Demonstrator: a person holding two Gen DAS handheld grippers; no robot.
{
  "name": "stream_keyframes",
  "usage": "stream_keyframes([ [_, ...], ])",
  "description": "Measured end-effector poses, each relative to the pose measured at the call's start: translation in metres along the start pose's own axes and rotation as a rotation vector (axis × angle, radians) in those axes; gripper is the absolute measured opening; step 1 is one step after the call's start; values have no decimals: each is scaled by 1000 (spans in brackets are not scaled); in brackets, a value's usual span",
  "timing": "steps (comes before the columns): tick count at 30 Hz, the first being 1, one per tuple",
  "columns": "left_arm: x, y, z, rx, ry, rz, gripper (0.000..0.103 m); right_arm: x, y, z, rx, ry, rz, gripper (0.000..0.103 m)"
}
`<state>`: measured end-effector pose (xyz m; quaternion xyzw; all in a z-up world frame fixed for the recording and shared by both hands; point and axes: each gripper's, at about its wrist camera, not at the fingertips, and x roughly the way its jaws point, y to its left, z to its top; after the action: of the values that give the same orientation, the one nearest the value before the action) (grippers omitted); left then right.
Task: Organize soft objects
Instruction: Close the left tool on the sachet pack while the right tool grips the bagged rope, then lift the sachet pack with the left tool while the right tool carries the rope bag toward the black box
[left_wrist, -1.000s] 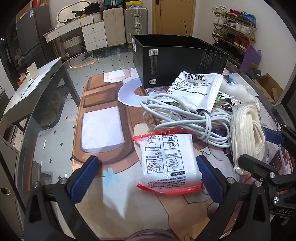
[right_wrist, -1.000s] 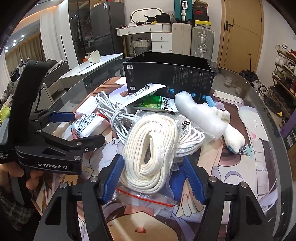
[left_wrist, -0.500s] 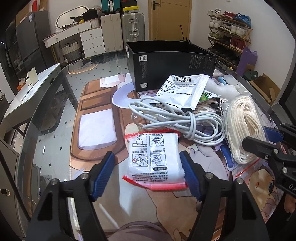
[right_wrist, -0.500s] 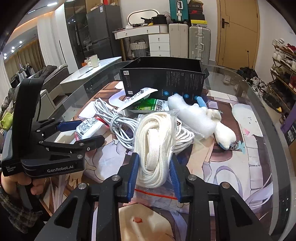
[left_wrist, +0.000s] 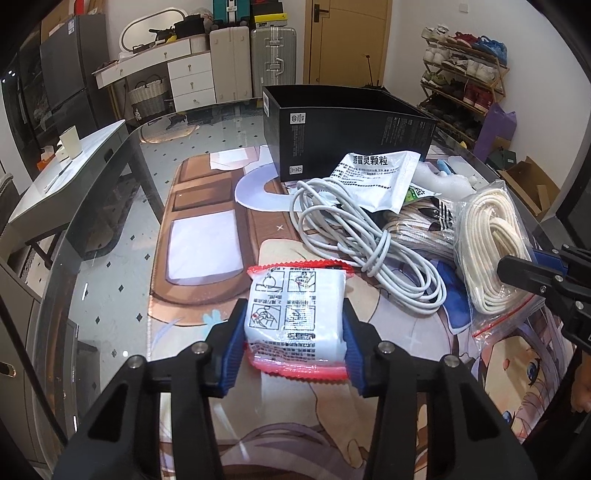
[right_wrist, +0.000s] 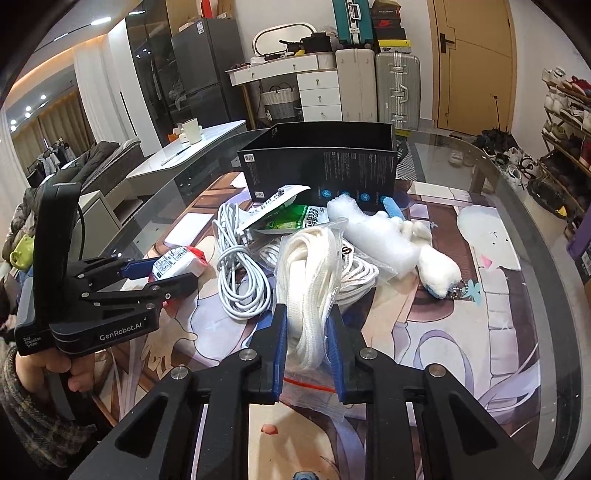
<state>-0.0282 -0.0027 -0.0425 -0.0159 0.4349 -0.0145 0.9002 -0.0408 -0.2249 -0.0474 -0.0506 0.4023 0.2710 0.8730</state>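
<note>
Left gripper (left_wrist: 293, 325): jaws clamped on both sides of the red-edged white packet (left_wrist: 295, 314), which sits at the near-left of the pile on the table (left_wrist: 110, 258). Next right: coiled white cable (left_wrist: 362, 240), printed sachet (left_wrist: 376, 177) lying over it, black box (left_wrist: 343, 136) behind. Right gripper (right_wrist: 306, 343): jaws squeezed onto the bagged white rope (right_wrist: 314, 277), bag pinched narrow. White plush toy (right_wrist: 399, 243) lies just right of the rope, in front of the box.
</note>
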Motion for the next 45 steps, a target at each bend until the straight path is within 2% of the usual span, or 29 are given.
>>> stream_keyframes([
  [20,-20,-11,8,8,-46,-15,45,-26,-11,16,44,-55,19,20],
  [45,-39,-13,60,12,-111,-29,45,-35,-17,77,-5,-67,-26,20],
])
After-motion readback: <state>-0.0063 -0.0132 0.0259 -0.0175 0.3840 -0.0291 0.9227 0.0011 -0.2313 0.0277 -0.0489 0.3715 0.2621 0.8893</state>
